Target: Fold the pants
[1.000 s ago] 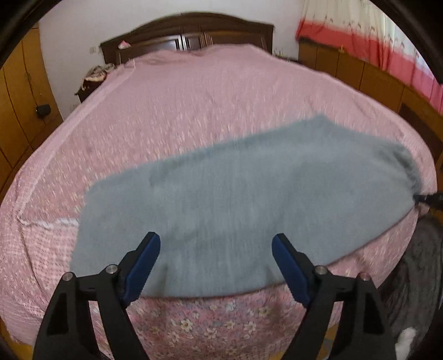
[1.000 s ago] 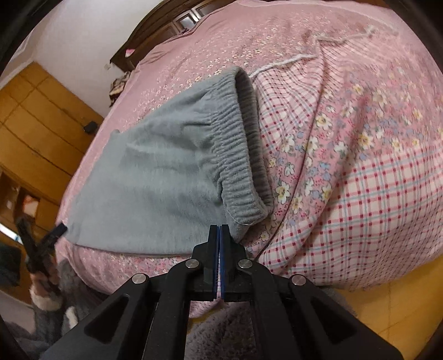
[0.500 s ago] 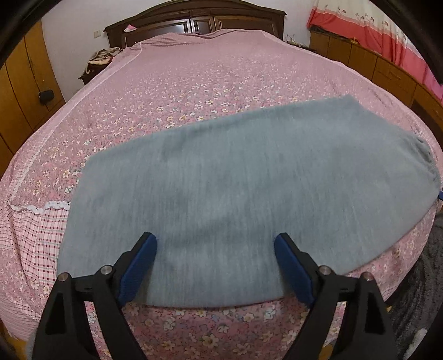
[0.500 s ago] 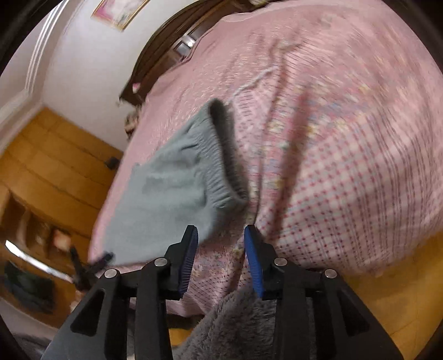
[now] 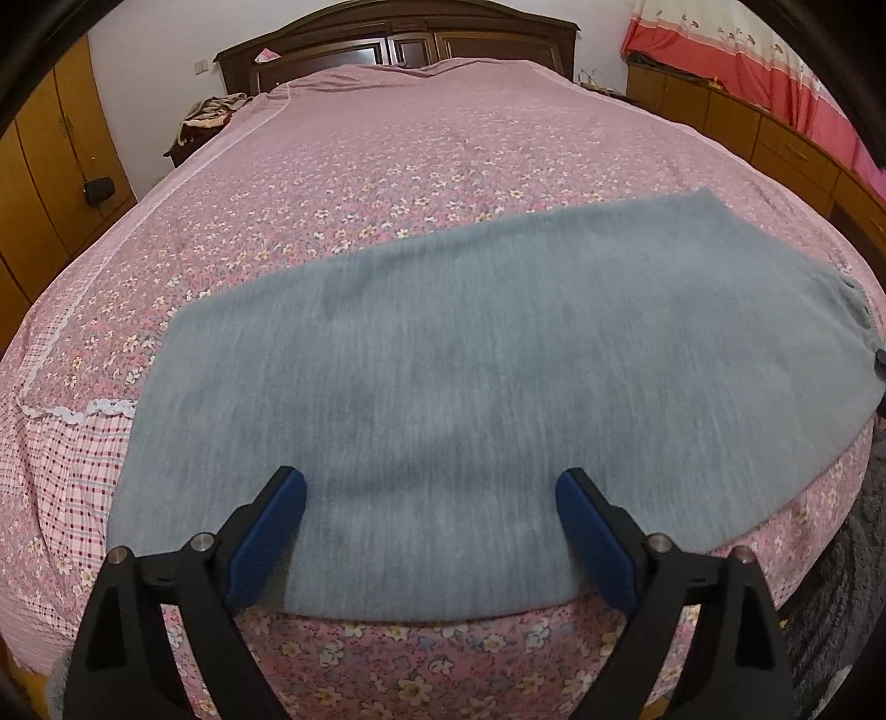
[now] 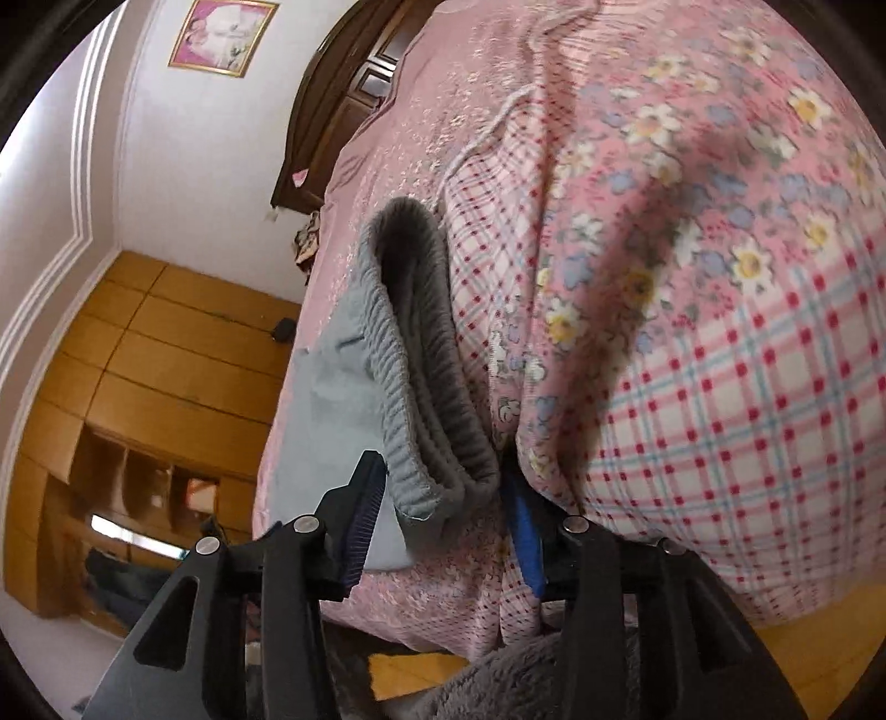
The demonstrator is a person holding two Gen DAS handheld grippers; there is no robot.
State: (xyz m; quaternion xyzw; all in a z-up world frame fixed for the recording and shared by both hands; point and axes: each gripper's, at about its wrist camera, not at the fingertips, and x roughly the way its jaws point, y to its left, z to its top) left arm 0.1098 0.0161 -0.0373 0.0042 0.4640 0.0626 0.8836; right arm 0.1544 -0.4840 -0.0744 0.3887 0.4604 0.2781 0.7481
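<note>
My left tongs (image 5: 432, 531), spread wide and holding nothing, look over grey pants (image 5: 487, 399) lying flat on the pink bed (image 5: 387, 183). Only my right view shows the ribbed waistband (image 6: 426, 399), which sits between my right tongs (image 6: 443, 531), parted and gripping nothing.

pants (image 5: 470, 376) grey | bedspread (image 5: 387, 166) pink floral, checked border | gripper pads (image 5: 266, 531) blue

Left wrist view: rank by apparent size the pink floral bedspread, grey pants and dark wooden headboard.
1. Pink floral bedspread, largest.
2. Grey pants.
3. Dark wooden headboard, smallest, though it is farthest away, so only in appearance.
</note>
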